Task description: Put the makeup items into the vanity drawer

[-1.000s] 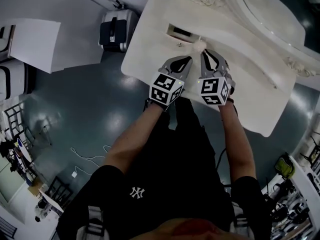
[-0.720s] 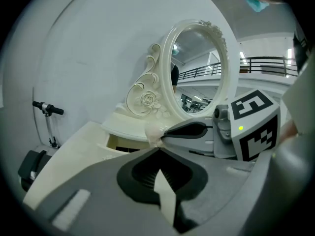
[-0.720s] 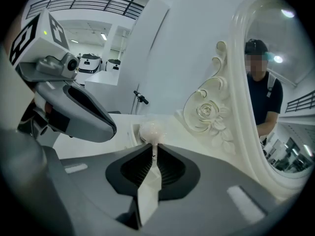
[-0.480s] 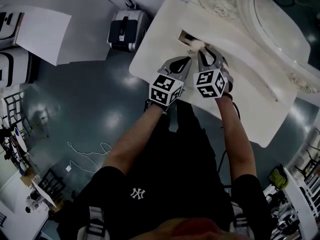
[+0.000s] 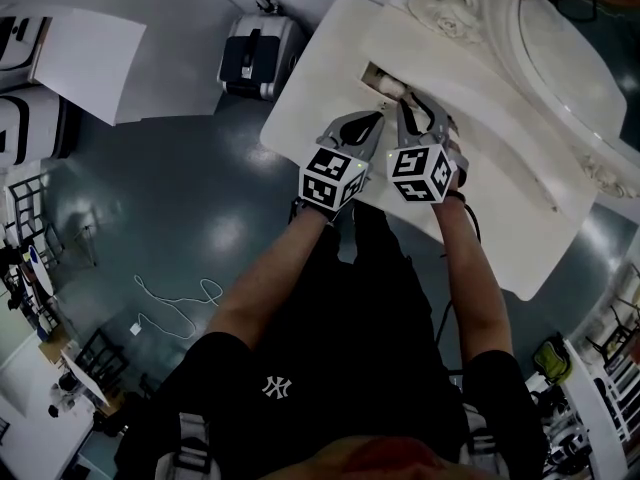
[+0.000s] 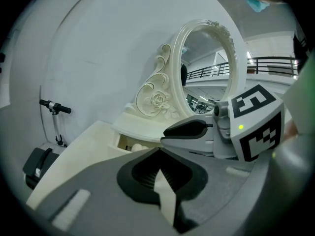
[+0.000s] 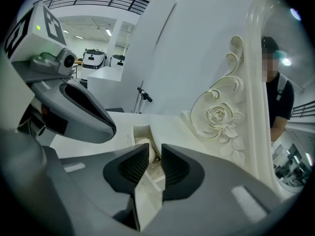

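My right claw [image 7: 155, 149] points into the open drawer [image 7: 139, 130] at the far corner of the bench [image 5: 320, 78]. Its jaws have just been opening and now stand a little apart. Nothing is pressed between the pads. Through the gap I see a pale round item [image 7: 142, 140] lying inside the drawer, just beyond the tips. I cannot tell what kind of makeup item it is, only that it is soft-looking and cream coloured.

My left claw [image 6: 158, 151] is clenched on nothing, its jaws together. It hangs just beside the right one, a little behind it, over the front edge of the bench. From its view the same item shows as a pale lump in the drawer opening.

I judge that this item is already delivered, and the right claw is released from it. In the head view I find no other makeup item on the bench, but the part under the mirror [image 5: 560, 38] is not fully visible to me. So the task seems near its end. What is left, I think, is to pull the right claw out, look for more items, and perhaps push the still open drawer shut.
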Demonstrator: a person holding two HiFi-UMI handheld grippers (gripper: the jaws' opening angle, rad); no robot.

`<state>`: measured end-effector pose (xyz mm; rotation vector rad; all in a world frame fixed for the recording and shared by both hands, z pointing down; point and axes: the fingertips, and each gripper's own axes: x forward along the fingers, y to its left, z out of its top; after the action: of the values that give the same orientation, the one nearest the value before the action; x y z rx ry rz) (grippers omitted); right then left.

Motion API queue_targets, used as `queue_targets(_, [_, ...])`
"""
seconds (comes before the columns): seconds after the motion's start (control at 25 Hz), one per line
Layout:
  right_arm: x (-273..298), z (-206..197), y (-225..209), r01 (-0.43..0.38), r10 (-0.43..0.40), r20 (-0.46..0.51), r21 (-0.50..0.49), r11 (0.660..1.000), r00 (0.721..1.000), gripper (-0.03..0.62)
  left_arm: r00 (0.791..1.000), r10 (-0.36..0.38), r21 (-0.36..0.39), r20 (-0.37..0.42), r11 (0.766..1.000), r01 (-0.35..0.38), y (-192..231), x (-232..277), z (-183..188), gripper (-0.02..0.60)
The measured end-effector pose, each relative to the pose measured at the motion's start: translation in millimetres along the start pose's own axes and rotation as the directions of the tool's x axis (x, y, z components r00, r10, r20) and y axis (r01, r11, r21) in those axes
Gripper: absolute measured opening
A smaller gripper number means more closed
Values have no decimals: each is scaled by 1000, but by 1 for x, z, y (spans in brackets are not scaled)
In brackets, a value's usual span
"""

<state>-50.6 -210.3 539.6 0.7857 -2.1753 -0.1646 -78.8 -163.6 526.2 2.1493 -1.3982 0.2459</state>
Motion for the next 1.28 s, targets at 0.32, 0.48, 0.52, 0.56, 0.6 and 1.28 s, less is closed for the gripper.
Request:
queue_targets(0.32, [-15,5,-8,43,-49,59,95,995,997,26,1000,-15,14,10,1000,15,-6,-1,6,1])
queue_targets(0.48, [-31,5,-8,50,-67,78,198,979,995,26,999,-36,26,20,999,36,-17,-9,13,0])
queue_targets(0.52, [-37,6,-7,50,-70,84,227,973,994,26,999,-41,29,22,999,40,-20,-13,15,0])
queue_targets(0.56, [-42,6,-6,48,-73,90,257,965,993,26,999,-45,32,24,999,44,-23,-17,17,0])
queue_targets(0.6, [-48,7,-5,46,-77,97,289,956,992,26,998,-49,35,26,998,48,-26,-22,19,0])
queue_targets(1.28, [-164,51,6,22,-213,247,604,797,945,25,982,-159,113,99,983,148,-79,-109,72,0])
